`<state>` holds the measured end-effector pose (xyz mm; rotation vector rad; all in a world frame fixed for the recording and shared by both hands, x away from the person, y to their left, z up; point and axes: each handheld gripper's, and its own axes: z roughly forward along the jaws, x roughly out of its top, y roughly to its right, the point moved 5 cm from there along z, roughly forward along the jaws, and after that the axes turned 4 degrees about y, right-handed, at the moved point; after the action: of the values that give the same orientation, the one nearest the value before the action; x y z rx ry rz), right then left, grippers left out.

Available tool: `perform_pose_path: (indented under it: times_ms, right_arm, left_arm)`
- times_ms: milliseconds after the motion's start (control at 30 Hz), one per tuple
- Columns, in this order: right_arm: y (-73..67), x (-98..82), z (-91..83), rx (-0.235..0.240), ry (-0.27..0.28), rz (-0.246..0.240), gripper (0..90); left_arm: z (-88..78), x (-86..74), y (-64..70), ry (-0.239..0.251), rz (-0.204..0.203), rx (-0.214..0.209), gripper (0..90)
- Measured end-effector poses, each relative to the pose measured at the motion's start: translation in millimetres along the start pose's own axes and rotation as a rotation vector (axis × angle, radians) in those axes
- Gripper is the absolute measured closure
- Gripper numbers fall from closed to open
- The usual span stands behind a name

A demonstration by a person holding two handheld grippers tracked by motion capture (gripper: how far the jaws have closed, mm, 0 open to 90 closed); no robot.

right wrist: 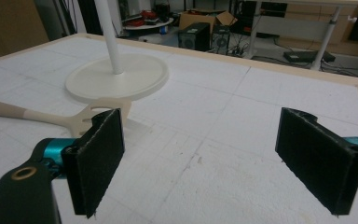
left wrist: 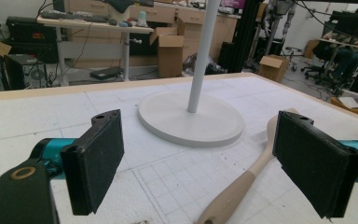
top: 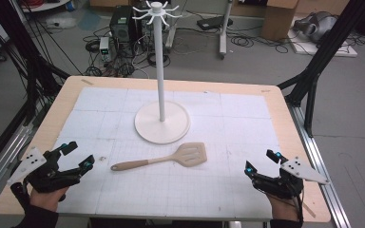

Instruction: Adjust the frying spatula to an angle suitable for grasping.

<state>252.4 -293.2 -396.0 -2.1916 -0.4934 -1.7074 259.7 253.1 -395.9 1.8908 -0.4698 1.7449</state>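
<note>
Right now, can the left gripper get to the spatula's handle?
Probably yes. The left gripper has its fingers open, and the spatula lies flat with its handle end toward that side. Only bare white mat lies between them; the stand sits farther back.

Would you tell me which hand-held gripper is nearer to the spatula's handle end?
Left. The left hand-held gripper sits just left of the spatula handle tip; the right hand-held gripper lies beyond the blade, farther away.

Grey floor (top: 342,95), cables, cardboard boxes (left wrist: 170,44), desks (left wrist: 93,23).
</note>
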Motion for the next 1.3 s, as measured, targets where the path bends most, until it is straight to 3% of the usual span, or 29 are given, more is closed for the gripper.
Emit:
perform_pose_path:
  times_ms: [500,700,733,833,867,900,933,967,1000,1133,1200,1300]
  right_arm:
    - [-0.4,-1.2,-2.3,0.021,0.009,0.013,14.5]
    - [-7.1,-1.6,2.3,0.075,0.005,0.002,14.5]
    - [-11.9,-1.4,6.0,0.099,-0.006,-0.007,14.8]
    - [-16.7,-1.3,10.8,0.107,-0.017,-0.018,14.9]
    - [-16.7,-1.3,10.8,0.107,-0.017,-0.018,14.9]
    - [-19.8,-1.0,12.0,0.11,-0.024,-0.018,15.1]
    - [-19.8,-1.0,12.0,0.11,-0.024,-0.018,15.1]
    - [-21.8,0.2,12.8,0.111,-0.019,-0.021,15.4]
    - [-22.0,0.4,13.3,0.111,-0.018,-0.026,15.6]
    - [-26.0,0.6,18.5,0.122,-0.028,-0.033,17.5]
    - [-27.7,1.1,20.9,0.13,-0.026,-0.04,18.0]
    - [-39.6,4.6,33.8,0.191,-0.03,-0.05,18.0]
  left_arm:
    - [5.8,-2.0,2.7,-0.008,-0.006,0.002,17.3]
    - [5.2,-2.1,4.8,-0.011,0.002,-0.013,17.6]
    - [5.2,-2.7,4.7,-0.018,0.01,-0.018,21.0]
    - [5.5,-5.4,5.3,-0.053,0.012,-0.044,32.6]
    - [5.8,-7.0,5.9,-0.071,0.018,-0.053,32.6]
    - [5.9,-8.6,6.9,-0.086,0.022,-0.062,40.3]
    - [6.3,-10.3,7.9,-0.103,0.027,-0.079,40.3]
    - [6.7,-11.8,9.0,-0.121,0.034,-0.091,50.0]
    - [7.1,-12.9,9.5,-0.136,0.046,-0.1,54.2]
    - [14.1,-22.7,14.6,-0.215,0.048,-0.126,62.4]
    - [15.5,-23.5,15.6,-0.219,0.05,-0.13,63.2]
    - [18.1,-22.8,18.4,-0.207,0.054,-0.138,62.1]
